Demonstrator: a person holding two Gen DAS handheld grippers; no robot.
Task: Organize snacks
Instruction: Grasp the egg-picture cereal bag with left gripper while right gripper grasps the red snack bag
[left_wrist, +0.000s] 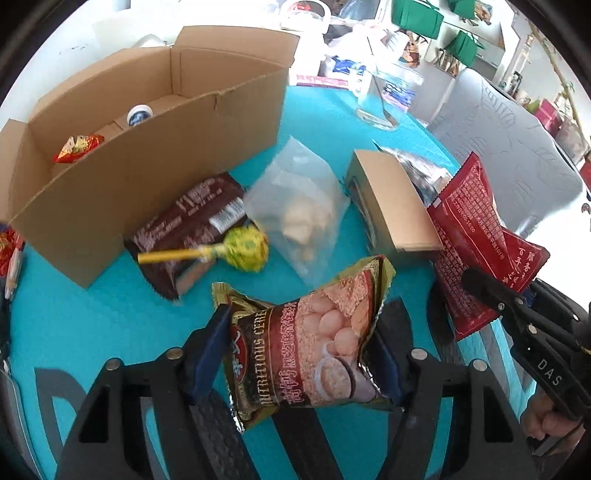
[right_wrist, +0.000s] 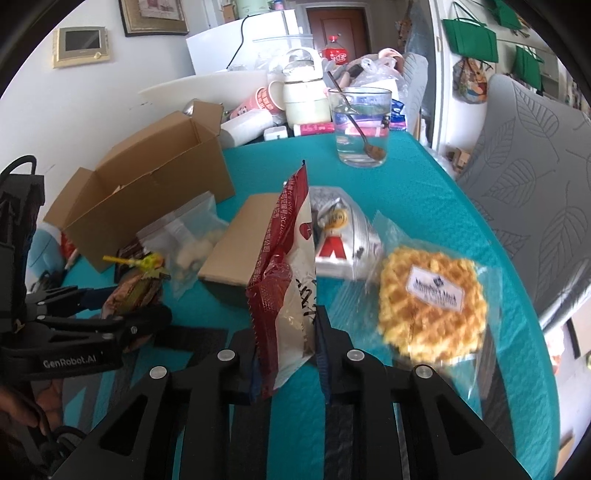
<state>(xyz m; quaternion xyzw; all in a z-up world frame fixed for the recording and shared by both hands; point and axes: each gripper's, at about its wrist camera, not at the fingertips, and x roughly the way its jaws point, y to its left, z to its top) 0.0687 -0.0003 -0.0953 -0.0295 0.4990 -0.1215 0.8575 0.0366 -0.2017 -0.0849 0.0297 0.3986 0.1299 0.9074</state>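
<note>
Snacks lie scattered on a teal table (left_wrist: 92, 314) before an open cardboard box (left_wrist: 147, 162). Left gripper (left_wrist: 303, 354) is clamped on a cereal packet (left_wrist: 314, 347), pads pressing both its sides, packet raised off the table. Right gripper (right_wrist: 286, 354) is clenched on a red-and-white packet (right_wrist: 288, 280), which stands upright between the fingers. On the table: a brown packet (left_wrist: 184, 229) with a lollipop (left_wrist: 243, 247) lying across it, just beside the box; a clear bag (left_wrist: 299, 206); a small carton (left_wrist: 391, 206); a silver packet (right_wrist: 347, 240); a wrapped waffle (right_wrist: 432, 299) near the right edge. Inside the box: a red sweet (left_wrist: 77, 147) and a white cup (left_wrist: 139, 114). A glass (right_wrist: 360, 125) holding a spoon stands at the far side.
</note>
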